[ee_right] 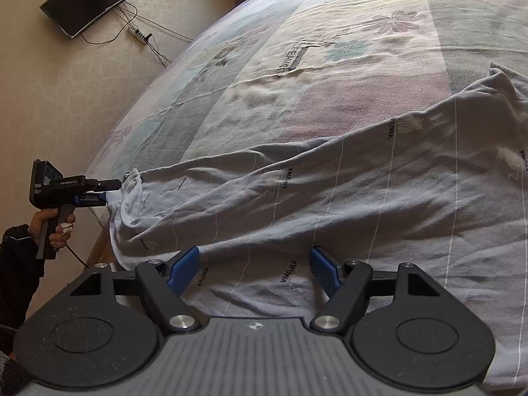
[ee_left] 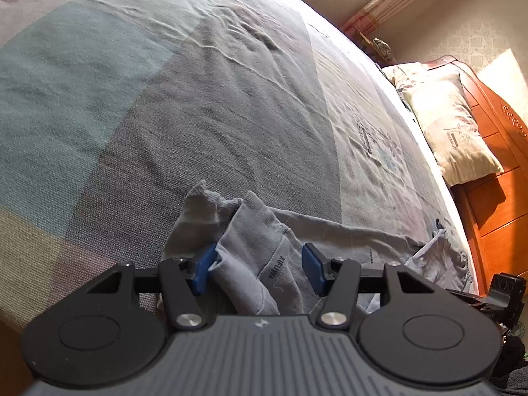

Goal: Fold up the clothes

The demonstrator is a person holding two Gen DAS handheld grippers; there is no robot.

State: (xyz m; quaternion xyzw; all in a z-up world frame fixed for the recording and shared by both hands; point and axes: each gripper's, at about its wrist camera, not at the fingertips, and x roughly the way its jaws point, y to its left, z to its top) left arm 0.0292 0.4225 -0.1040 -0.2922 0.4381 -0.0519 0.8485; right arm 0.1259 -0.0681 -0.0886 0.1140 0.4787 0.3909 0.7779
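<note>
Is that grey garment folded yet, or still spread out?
Spread out: the grey garment lies long and wrinkled across the bed, no neat fold.

Left gripper (ee_left: 260, 264): blue pads (ee_left: 312, 269) on black linkage arms, silver pivot screws behind, ribbed grey body. Fuzzy black sleeve (ee_right: 16, 264) behind the handle.

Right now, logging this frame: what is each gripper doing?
Left gripper: open, cuffs of the grey garment between its fingers, unclamped.
Right gripper: open above the garment, holding nothing.

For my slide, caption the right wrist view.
Open right gripper over grey printed garment spread on bed; left gripper at its far end.
</note>
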